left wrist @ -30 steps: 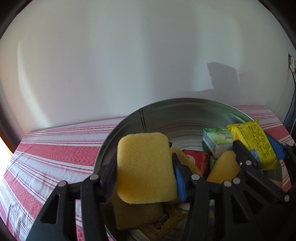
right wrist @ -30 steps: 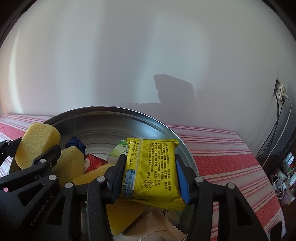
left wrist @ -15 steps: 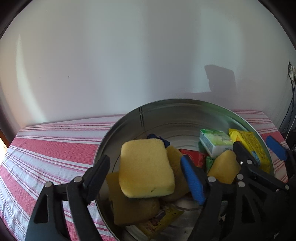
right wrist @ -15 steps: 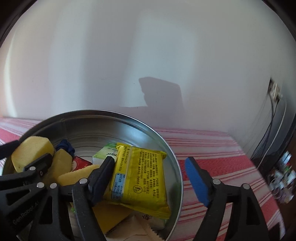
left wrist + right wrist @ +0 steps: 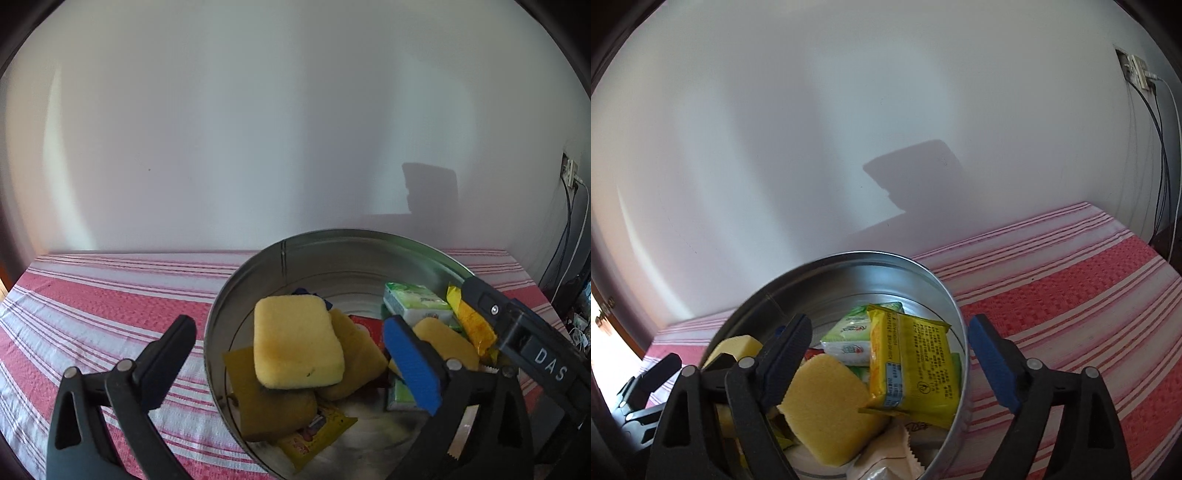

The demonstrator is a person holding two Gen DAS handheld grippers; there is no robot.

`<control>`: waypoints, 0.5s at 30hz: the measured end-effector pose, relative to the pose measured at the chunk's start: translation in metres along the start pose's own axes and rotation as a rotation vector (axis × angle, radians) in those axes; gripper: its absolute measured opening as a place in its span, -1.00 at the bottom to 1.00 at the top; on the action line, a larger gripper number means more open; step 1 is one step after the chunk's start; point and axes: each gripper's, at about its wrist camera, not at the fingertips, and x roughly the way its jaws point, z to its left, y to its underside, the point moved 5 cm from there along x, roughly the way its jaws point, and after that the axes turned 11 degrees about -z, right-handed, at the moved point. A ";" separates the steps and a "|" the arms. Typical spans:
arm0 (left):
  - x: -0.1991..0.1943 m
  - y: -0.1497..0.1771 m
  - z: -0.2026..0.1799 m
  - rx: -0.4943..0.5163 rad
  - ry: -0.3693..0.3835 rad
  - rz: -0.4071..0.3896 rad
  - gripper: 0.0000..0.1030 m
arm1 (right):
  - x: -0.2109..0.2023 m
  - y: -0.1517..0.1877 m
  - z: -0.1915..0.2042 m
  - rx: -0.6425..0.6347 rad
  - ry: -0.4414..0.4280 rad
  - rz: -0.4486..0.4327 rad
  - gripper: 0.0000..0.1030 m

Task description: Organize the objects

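Note:
A round metal tin [image 5: 332, 233] [image 5: 849, 255] stands on a red and white striped cloth. A yellow sponge [image 5: 295, 347] lies loose on top of other sponges and packets inside. My left gripper [image 5: 288, 326] hovers over it, its jaws opening, the pads clear of the sponge on both sides. In the right wrist view a yellow packet [image 5: 912, 369] leans inside the tin's right wall beside another sponge [image 5: 827, 402]. My right gripper [image 5: 890, 325] stands above it with its jaws opening, and neither pad touches the packet.
A green and white tissue pack [image 5: 413, 299] and several snack packets also fill the tin. The striped tablecloth [image 5: 92, 302] [image 5: 1071, 295] spreads to both sides. A white wall rises just behind. A socket with hanging cables [image 5: 1137, 70] sits at the far right.
Both grippers went from shut to wide open. The sponge dropped onto the pile and the yellow packet fell against the tin's right wall. Both grippers drew back, and the right one rolled.

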 end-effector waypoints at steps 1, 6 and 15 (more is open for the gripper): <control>-0.002 0.000 0.001 0.002 -0.008 -0.018 0.99 | 0.000 0.000 0.001 -0.004 0.002 -0.006 0.75; -0.017 -0.002 0.008 0.058 -0.106 -0.145 0.99 | -0.010 0.001 0.007 -0.058 0.036 -0.076 0.75; -0.032 0.014 0.025 0.055 -0.136 -0.189 0.99 | -0.027 0.003 0.022 -0.143 0.070 -0.205 0.86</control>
